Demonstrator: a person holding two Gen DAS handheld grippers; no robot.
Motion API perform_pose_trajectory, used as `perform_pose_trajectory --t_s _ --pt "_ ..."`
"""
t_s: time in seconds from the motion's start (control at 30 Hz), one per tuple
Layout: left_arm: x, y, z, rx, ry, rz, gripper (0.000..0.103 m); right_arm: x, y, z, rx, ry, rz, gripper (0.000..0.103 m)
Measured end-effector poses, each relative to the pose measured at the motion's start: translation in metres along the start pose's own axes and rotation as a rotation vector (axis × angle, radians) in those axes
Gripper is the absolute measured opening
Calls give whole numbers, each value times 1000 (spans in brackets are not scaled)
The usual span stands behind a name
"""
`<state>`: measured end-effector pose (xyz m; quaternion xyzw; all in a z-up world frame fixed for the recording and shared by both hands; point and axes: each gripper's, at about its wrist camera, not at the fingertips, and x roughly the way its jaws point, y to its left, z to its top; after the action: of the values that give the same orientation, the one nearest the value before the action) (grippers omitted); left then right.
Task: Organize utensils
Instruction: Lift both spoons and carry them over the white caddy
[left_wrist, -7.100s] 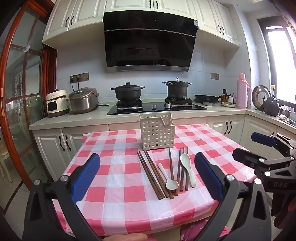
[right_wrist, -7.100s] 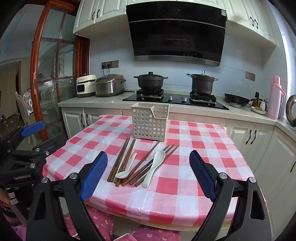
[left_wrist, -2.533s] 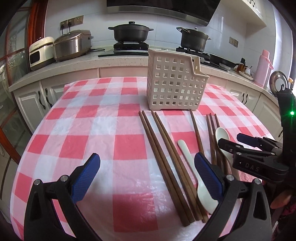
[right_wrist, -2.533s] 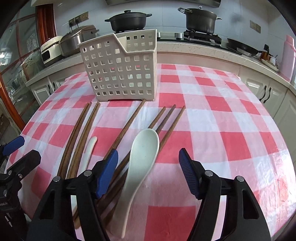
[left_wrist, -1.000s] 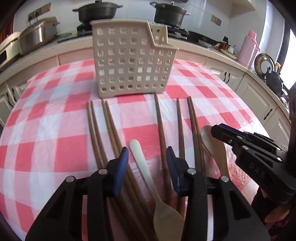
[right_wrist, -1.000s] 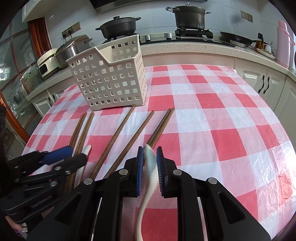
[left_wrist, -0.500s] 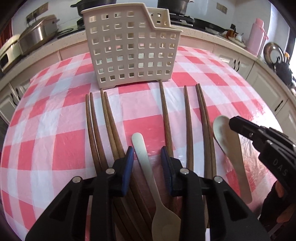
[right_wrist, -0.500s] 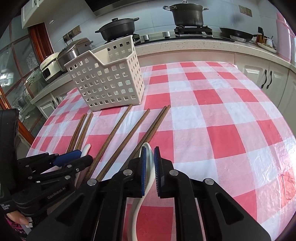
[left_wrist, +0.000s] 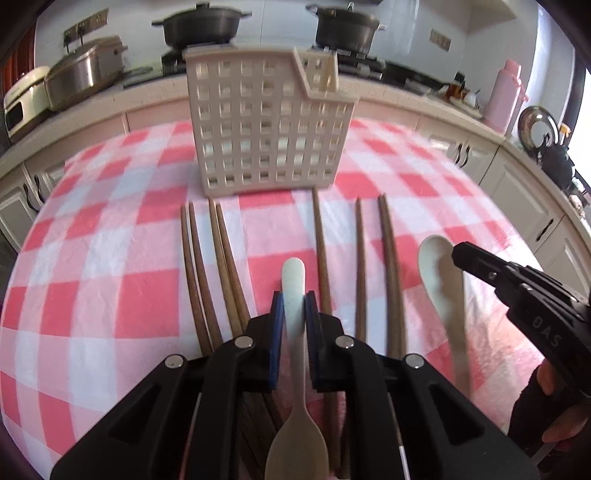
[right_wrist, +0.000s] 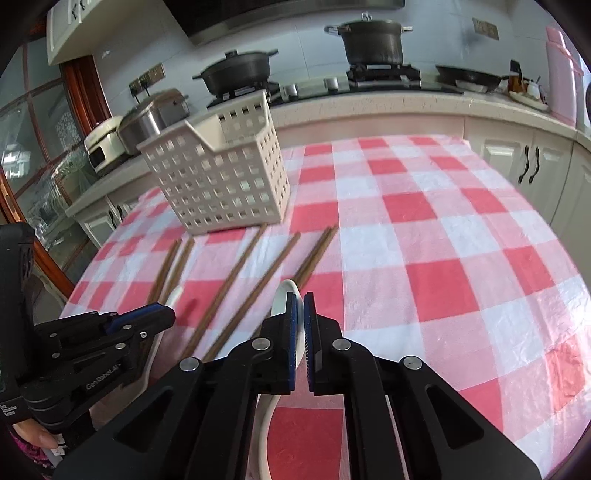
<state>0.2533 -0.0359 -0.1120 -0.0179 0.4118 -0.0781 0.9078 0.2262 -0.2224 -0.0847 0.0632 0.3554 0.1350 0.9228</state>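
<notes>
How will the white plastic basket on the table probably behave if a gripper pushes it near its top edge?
The basket is tall, narrow and full of holes, so it is probably light and may tip or slide on the checked tablecloth. It looks empty, so little weight steadies it. The chopsticks lying before it might be swept along.

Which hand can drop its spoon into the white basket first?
Probably the left. The left gripper is closing on the small spoon, which points straight at the basket. The right gripper also holds a spoon, but the basket sits off to its left.
</notes>
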Motion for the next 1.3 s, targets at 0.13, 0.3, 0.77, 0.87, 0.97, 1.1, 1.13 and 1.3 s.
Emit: perform_pose_trajectory --t_s 0.13,0.3,0.77,0.87,0.97,1.1,1.13,1.3 --pt "-24 -2 5 9 -70 -3 11 -14 7 6 -22 -46 -9 7" --pt "-53 -4 7 32 -156 12 11 -32 18 10 -56 -104 -25 6" --pt "-82 -1 2 37 -244 -6 4 -58 25 14 -72 -181 -69 5" --pt "-83 1 1 29 -251 -14 4 -58 26 14 -75 -183 -73 5" --pt "-85 2 3 30 -262 -16 4 -58 28 16 -81 -188 -74 5" --pt "-89 2 6 31 -277 -20 4 -62 30 19 -88 -203 -74 5" --pt "-91 2 7 33 -281 -20 4 -62 31 21 -91 -207 -74 5" --pt "-95 2 18 40 -298 -26 4 -65 34 31 -106 -225 -78 5"
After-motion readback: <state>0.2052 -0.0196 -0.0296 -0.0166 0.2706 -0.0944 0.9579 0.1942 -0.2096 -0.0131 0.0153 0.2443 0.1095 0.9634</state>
